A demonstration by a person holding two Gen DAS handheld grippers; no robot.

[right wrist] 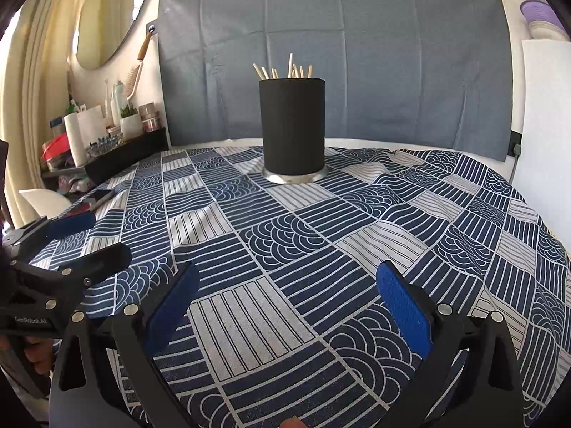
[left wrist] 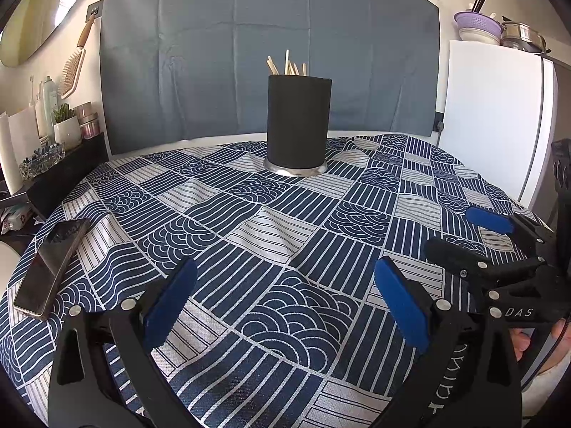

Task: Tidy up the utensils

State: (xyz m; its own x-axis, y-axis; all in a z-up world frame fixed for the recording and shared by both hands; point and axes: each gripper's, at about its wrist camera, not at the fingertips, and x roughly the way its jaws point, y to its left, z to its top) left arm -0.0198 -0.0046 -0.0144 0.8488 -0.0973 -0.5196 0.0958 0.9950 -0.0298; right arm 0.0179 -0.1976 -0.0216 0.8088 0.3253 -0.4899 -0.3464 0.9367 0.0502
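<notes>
A black cylindrical holder (left wrist: pixel 297 121) on a metal base stands upright at the far middle of the patterned tablecloth (left wrist: pixel 249 221), with several wooden chopsticks (left wrist: pixel 286 65) sticking out of its top. It also shows in the right wrist view (right wrist: pixel 292 125) with the chopsticks (right wrist: pixel 285 69). My left gripper (left wrist: pixel 285 299) is open and empty, low over the cloth's near side. My right gripper (right wrist: pixel 289 303) is open and empty, beside it on the right. Each shows in the other's view: the right gripper (left wrist: pixel 460 232), the left gripper (right wrist: pixel 91 239).
A phone (left wrist: pixel 50 267) lies near the table's left edge. A shelf with a plant pot (left wrist: pixel 66 126), jars and paper rolls stands at the left. A white fridge (left wrist: pixel 496 117) stands at the right. A grey cloth (left wrist: pixel 271 46) covers the wall behind.
</notes>
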